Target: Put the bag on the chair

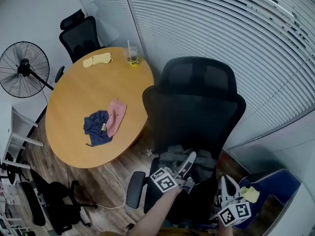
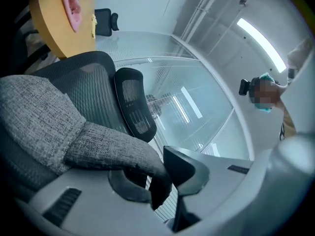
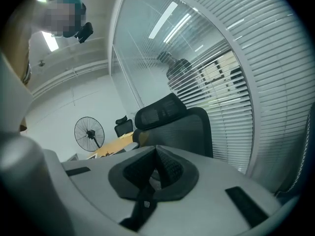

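A black mesh office chair (image 1: 197,107) stands between the round table and the blinds. A grey woven bag (image 1: 174,157) rests on its seat, against the backrest. My left gripper (image 1: 189,159) reaches in over the seat; in the left gripper view the bag (image 2: 39,117) lies against the chair's backrest (image 2: 83,87), and my left gripper (image 2: 165,181) is shut on its grey strap. My right gripper (image 1: 227,185) hovers to the right of the seat, jaws shut with nothing between them. In the right gripper view my right gripper (image 3: 155,163) points at the chair (image 3: 177,124).
The wooden round table (image 1: 78,97) carries a blue cloth (image 1: 97,124), a pink cloth (image 1: 117,114), a yellow item (image 1: 97,59) and a cup with a straw (image 1: 132,58). A fan (image 1: 22,68) and a second black chair (image 1: 78,33) stand behind it. A blue bag (image 1: 275,183) sits bottom right.
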### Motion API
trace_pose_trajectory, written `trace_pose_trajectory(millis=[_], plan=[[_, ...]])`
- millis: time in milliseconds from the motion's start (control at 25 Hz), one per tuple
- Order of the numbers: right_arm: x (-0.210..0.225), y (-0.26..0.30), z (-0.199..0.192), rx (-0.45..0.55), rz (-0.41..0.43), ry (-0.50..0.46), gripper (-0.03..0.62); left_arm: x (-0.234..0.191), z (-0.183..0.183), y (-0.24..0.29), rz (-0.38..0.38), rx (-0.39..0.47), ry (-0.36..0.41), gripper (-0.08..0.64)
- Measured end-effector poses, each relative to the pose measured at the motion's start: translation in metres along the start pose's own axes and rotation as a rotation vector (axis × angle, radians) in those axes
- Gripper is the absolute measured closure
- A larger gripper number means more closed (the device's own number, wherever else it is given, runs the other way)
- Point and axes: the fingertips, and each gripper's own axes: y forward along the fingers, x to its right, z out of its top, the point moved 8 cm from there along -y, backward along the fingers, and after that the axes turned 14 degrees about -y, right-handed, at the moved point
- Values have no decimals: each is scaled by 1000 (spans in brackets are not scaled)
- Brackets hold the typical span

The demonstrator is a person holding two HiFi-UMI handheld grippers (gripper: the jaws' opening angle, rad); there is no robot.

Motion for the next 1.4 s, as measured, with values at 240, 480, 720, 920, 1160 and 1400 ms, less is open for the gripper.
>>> trace_pose_trajectory(millis=[240, 480, 720, 920, 1160, 1400], plan=[[-6, -14, 1, 6, -19, -9, 580, 0, -2, -5, 9, -24, -1, 471], [-15, -25, 7, 13, -25, -39, 578, 5, -14, -26, 20, -81, -30, 465], [-27, -32, 8, 27, -25, -66, 579, 11, -20, -52, 77, -136, 39, 466], [-42, -33, 11, 48, -22, -96, 580, 24, -11, -58, 92, -181, 127, 488], [-58, -41, 14, 65, -11, -131, 580, 59, -2, -56, 95, -223, 223, 537], [-83, -51, 23, 98, 6, -161, 579, 89, 0, -67, 163, -319, 366, 537]])
